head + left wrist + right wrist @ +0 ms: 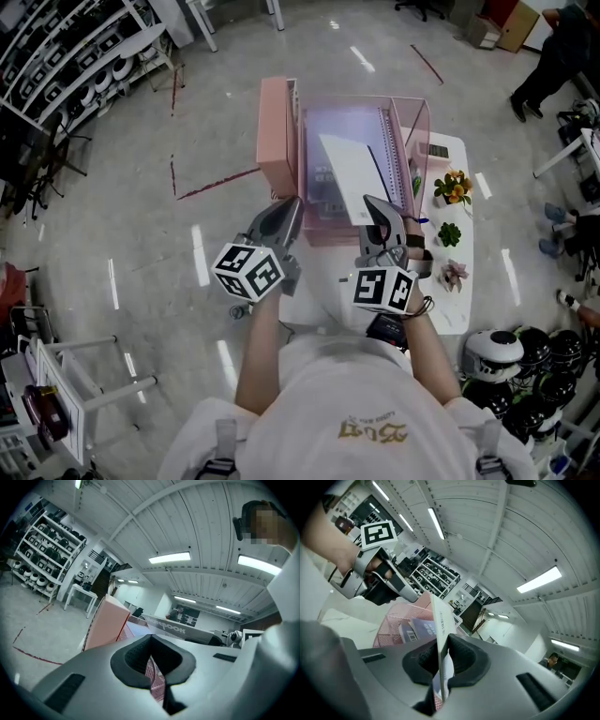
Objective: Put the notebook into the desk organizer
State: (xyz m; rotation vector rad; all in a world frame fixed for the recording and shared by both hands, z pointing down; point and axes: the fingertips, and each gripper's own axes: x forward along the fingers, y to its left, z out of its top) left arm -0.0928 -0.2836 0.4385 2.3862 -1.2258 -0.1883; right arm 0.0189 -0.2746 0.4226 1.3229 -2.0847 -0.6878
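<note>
Your right tool [380,214] is clamped on the near lower corner of the notebook [349,173]. The notebook is a thin, white-covered book, and it hangs tilted over the pink mesh desk organizer [419,127] at upper centre of the head view. In the right gripper view the cover runs edge-on up between the pads at frame centre. Books already inside the organizer show at centre left.

Your left tool [284,216] sits level at the organizer's near left corner with its jaws drawn together. Pink mesh shows in the gap below the pads, but whether they pinch the wall I cannot tell.

Treat the notebook as light and somewhat bendy. Held by one corner, its free far end will likely sag or swing, and the smooth cover may slide in the pads. A hold deeper in from the edge should be steadier.

The spiral-bound book [389,150] standing in the organizer's right part could snag the cover on its coil. The organizer itself looks light enough to skid on the white bench [459,281] if nudged.
</note>
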